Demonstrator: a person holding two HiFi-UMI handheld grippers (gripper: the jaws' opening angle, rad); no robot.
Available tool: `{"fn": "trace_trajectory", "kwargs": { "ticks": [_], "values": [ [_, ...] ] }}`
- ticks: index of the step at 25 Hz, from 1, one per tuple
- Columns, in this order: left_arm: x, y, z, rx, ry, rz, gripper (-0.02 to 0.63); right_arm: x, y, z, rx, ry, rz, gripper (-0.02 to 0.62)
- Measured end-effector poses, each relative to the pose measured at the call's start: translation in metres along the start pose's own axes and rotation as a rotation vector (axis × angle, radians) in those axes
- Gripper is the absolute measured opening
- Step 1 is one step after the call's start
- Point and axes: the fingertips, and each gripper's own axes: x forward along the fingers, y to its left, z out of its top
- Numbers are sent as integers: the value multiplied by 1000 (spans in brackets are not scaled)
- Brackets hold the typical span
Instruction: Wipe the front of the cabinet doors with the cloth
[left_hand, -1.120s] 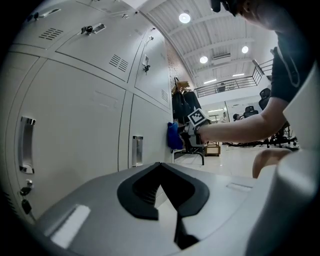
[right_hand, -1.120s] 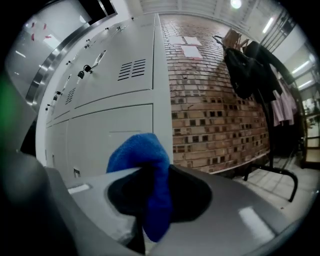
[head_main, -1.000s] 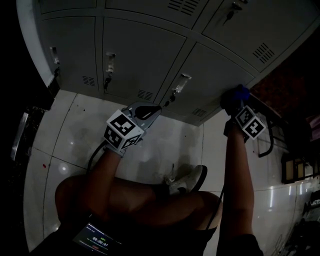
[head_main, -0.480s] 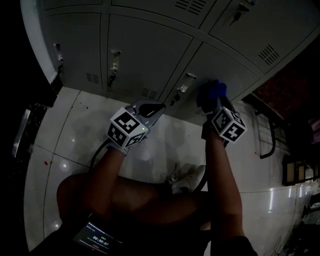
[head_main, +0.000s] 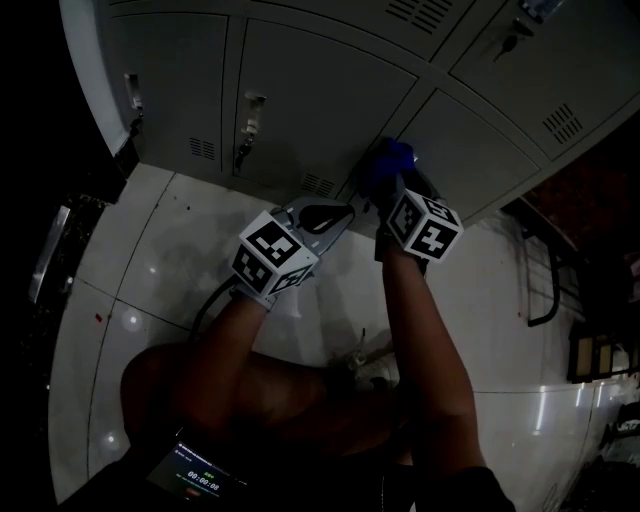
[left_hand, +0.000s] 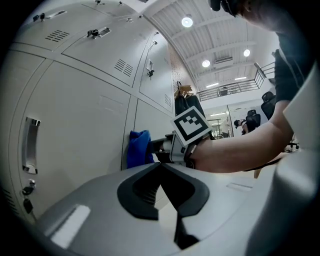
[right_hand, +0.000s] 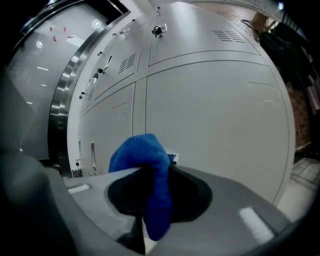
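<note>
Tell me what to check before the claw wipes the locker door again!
1. Right claw gripping the cloth: ok, it is shut on it.
2. Cloth touching the cabinet door: ok, the left gripper view shows it pressed against the door.
3. Enough cloth sticking out to wipe with: ok, a bunch pokes past the claw.
4. Left claw out of the way: ok, it is shut, empty and held off to the side.
5. Which parts of the door are already clean: cannot tell, no dirt or wipe marks show.
</note>
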Motion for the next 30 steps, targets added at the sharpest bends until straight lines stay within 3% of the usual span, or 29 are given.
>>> {"fn": "trace_trajectory", "kwargs": {
  "ticks": [8, 13, 16, 25, 30],
  "values": [
    [0, -1, -3, 5, 11, -1, 0, -10, -31, -1, 35, 13, -17, 77],
    [1, -2, -5, 11, 19, -3, 0, -25, -65, -1, 5, 22, -57, 77],
    [2, -3, -6, 13, 24, -5, 0, -37, -95, -2, 2, 26, -108, 77],
    [4, -4, -10, 18, 39, -10, 0, -82, -197, -13, 156, 17, -270, 77],
    [5, -4, -10, 18, 43, -10, 1, -102, -239, -18, 173, 26, -388, 77]
  ]
}}
